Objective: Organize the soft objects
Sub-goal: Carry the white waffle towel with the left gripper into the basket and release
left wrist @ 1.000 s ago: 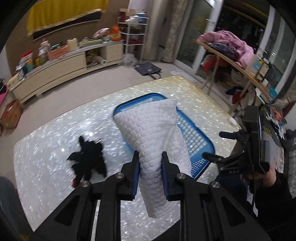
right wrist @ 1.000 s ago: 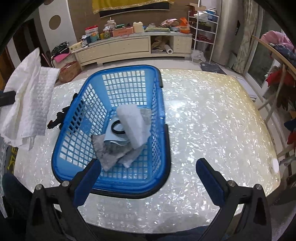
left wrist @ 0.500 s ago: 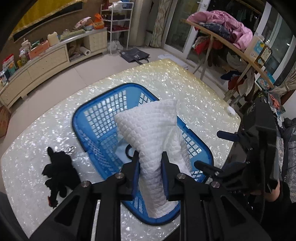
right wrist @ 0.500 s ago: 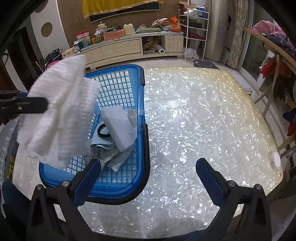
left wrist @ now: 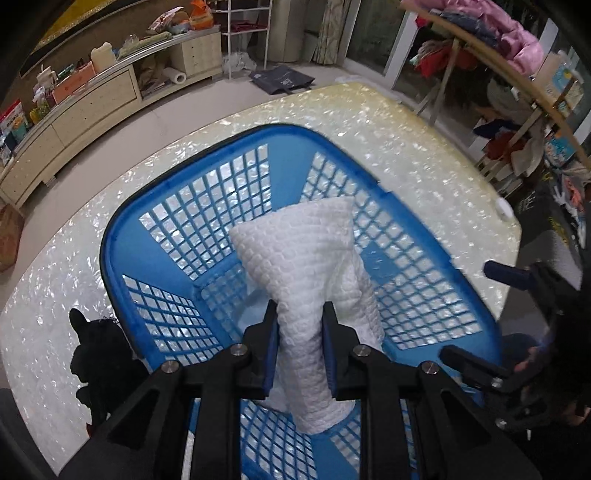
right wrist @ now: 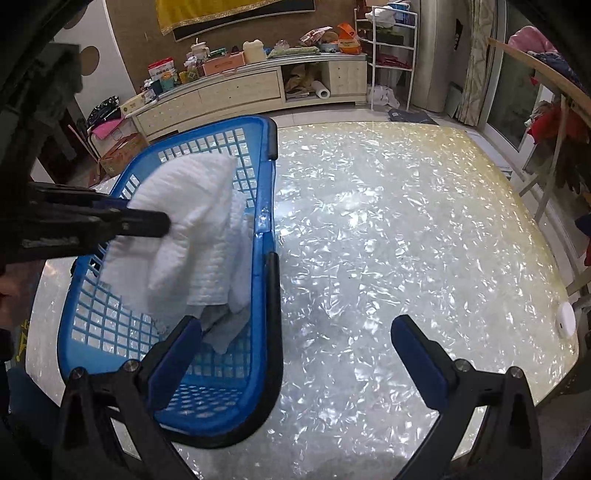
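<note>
The white towel [left wrist: 306, 280] hangs at frame centre over the blue basket [left wrist: 122, 236], pinched by the left hand-held gripper [left wrist: 300, 350] so it drops inside. The right hand-held gripper [right wrist: 295, 350] spreads wide, empty, above the surface [right wrist: 406, 240]. Grey cloths [right wrist: 221, 325], seemingly, lie beneath.

Pearly, glittering tabletop [right wrist: 388, 236] in a cluttered living room, pale tiled floor [left wrist: 155, 110] beyond its far edge. Along the back wall, a long cream sideboard [right wrist: 240, 90] loaded with boxes and packets, a yellow cloth [right wrist: 229, 11] hung above it, a white wire shelf unit [right wrist: 391, 55] just beside its right end. To the right, curtains and glass doors [left wrist: 373, 33], plus a wooden rack [left wrist: 491, 48] heaped with pink and red clothes.
</note>
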Tool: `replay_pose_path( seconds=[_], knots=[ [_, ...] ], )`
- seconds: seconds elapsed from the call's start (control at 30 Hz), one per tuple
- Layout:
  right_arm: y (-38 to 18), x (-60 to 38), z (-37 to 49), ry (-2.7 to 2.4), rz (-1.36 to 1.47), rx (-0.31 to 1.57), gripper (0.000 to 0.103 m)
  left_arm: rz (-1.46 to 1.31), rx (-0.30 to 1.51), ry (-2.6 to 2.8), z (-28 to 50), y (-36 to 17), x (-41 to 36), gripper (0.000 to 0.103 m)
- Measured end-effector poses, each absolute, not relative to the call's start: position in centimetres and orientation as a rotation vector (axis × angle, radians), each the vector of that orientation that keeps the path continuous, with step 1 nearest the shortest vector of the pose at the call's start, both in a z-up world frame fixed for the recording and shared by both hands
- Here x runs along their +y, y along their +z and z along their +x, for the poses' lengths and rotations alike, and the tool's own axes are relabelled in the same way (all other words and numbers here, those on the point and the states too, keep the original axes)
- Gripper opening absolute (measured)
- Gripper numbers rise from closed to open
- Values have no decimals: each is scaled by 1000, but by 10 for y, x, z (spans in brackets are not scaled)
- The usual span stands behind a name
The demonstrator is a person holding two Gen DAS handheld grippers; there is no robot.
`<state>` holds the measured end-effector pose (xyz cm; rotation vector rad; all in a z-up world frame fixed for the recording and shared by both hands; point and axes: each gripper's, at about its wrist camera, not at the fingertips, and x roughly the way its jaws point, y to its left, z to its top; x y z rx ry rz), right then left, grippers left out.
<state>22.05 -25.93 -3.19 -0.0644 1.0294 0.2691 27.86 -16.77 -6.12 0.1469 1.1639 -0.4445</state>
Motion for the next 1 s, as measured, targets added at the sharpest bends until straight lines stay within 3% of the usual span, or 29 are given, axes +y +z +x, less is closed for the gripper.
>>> replay_pose_path(
  seconds=[0.4, 0.5, 0.57, 0.67, 1.0],
  knots=[
    [-46, -251, 223, 292, -61, 1078, 103, 217, 1180, -386, 291, -76, -169, 22],
    [-44, -250, 222, 298, -55, 1082, 103, 242, 1173, -372, 291, -74, -172, 32],
    [-43, -249, 222, 298, -56, 1080, 103, 260, 1161, -353, 291, -71, -175, 52],
    [-42, -249, 221, 302, -53, 1077, 103, 280, 1156, -337, 289, -66, -172, 62],
    [-33, -244, 211, 298, -45, 1075, 103, 273, 1102, -310, 265, -32, -149, 64]
  ],
)
